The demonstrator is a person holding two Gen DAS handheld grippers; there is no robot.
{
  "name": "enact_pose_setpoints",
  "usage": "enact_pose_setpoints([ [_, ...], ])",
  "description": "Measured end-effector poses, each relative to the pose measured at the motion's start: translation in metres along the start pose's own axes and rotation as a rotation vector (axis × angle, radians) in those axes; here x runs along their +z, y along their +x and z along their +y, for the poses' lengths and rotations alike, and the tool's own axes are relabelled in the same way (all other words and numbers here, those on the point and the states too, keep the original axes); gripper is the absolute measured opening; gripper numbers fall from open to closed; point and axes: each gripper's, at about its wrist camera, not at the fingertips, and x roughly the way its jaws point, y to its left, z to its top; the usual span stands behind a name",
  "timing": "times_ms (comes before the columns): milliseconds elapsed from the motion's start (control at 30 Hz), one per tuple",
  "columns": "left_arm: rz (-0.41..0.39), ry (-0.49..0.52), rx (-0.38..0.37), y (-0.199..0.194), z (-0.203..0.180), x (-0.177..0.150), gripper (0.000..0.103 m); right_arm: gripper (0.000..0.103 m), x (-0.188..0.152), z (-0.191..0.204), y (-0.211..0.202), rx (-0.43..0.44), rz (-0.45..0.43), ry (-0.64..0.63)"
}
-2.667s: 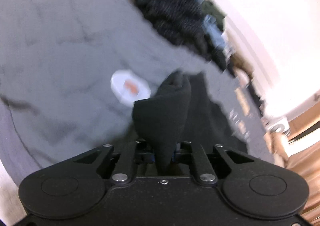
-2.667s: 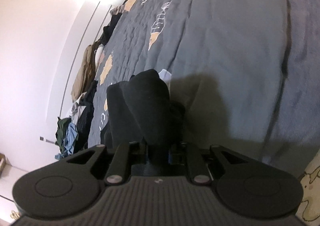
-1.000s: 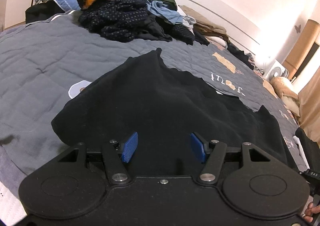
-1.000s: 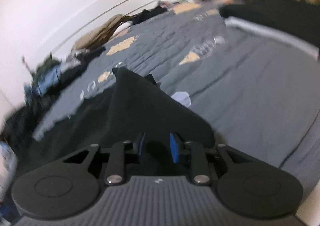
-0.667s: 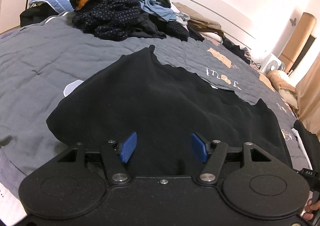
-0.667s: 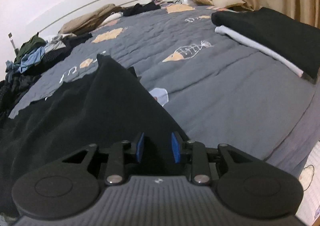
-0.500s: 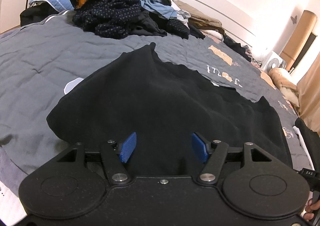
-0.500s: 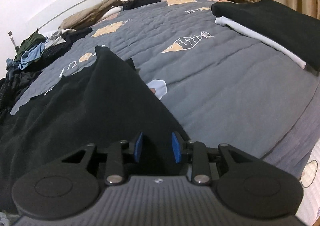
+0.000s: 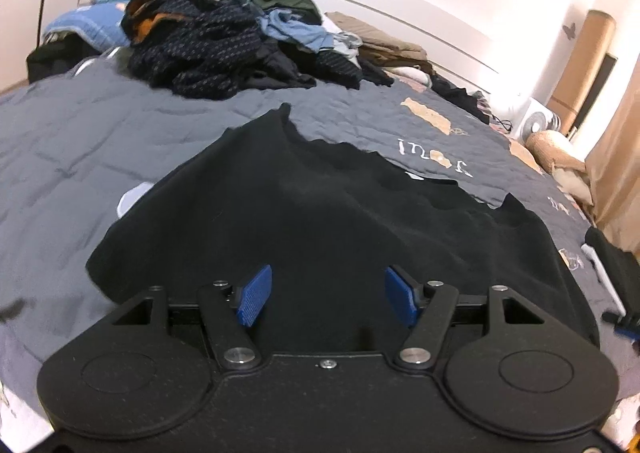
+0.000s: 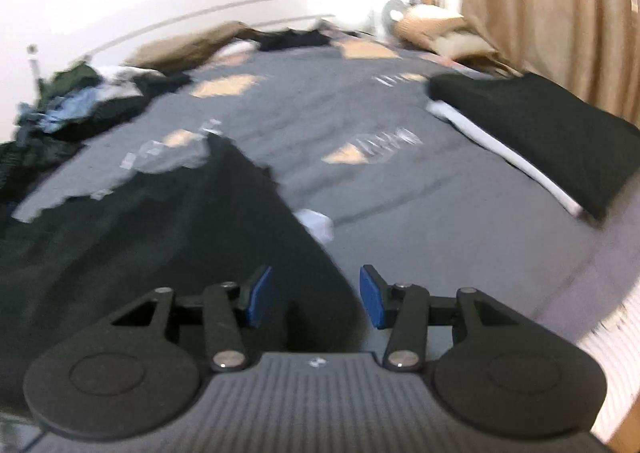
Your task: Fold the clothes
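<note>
Left gripper [image 9: 328, 299]: blue pads spread wide apart, nothing between them, poised just above the near edge of the black garment [image 9: 320, 213]. Right gripper [image 10: 314, 303]: pads likewise parted and gripping nothing, set over the garment's right-hand corner [image 10: 168, 237], one pad above black cloth, the other above bare bedspread. Right wrist view blurred, so fine detail lost there.

Black garment spread flat across the grey quilted bedspread [image 9: 80, 141], a pointed corner reaching toward the far side, far edge wavy and uneven. Small pale patch [image 9: 132, 199] on the bedspread peeking out at the garment's left edge; another white patch [image 10: 318, 225] just beside its right edge.

Further out, a heap of unfolded clothes [image 9: 224, 49] piled along the far side of the bed against the white wall: dark dotted fabric, light blue, green, tan. To the right, a stack of folded clothes [image 10: 532, 125], black on top with a white layer beneath, lying well apart from the spread garment. Beyond, a small white fan [image 9: 538, 121] and tan curtains [image 10: 552, 13] at the room's right side.
</note>
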Motion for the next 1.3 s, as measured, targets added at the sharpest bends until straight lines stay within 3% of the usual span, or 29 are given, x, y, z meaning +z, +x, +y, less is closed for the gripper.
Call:
enact_pose_setpoints([
  [200,-0.048,0.094,0.011,0.001,-0.01,0.012,0.065,0.051,0.029,0.024,0.0,0.113,-0.042,-0.027],
  [333,-0.076,0.092,0.049,0.014,0.005,0.04,0.065,0.052,0.048,0.035,0.025,0.123,-0.042,-0.04],
  [600,-0.11,0.137,0.103,0.074,0.028,0.1,0.063,0.054,0.095,0.039,0.091,0.093,-0.056,-0.1],
  [833,-0.092,0.113,0.1,0.122,0.037,0.119,0.062,0.055,0.113,0.044,0.139,0.189,-0.033,-0.148],
  [900,-0.08,0.131,0.112,0.133,0.039,0.118,0.055,0.056,0.116,0.045,0.15,0.2,-0.029,-0.148],
  [967,-0.055,0.152,0.125,0.143,0.041,0.12,0.032,0.056,0.118,0.045,0.159,0.19,-0.035,-0.155],
  [1000,-0.037,0.159,0.129,0.149,0.043,0.122,0.032,0.056,0.119,0.045,0.164,0.186,-0.037,-0.156],
  [1133,-0.021,0.137,0.147,0.164,0.05,0.128,0.035,0.056,0.12,0.045,0.18,0.198,0.005,-0.143],
  [1267,0.034,0.156,0.148,0.185,0.051,0.129,0.055,0.056,0.115,0.051,0.193,0.192,0.039,-0.168],
  [1300,0.054,0.155,0.151,0.191,0.053,0.129,0.055,0.056,0.114,0.052,0.196,0.191,0.05,-0.167],
])
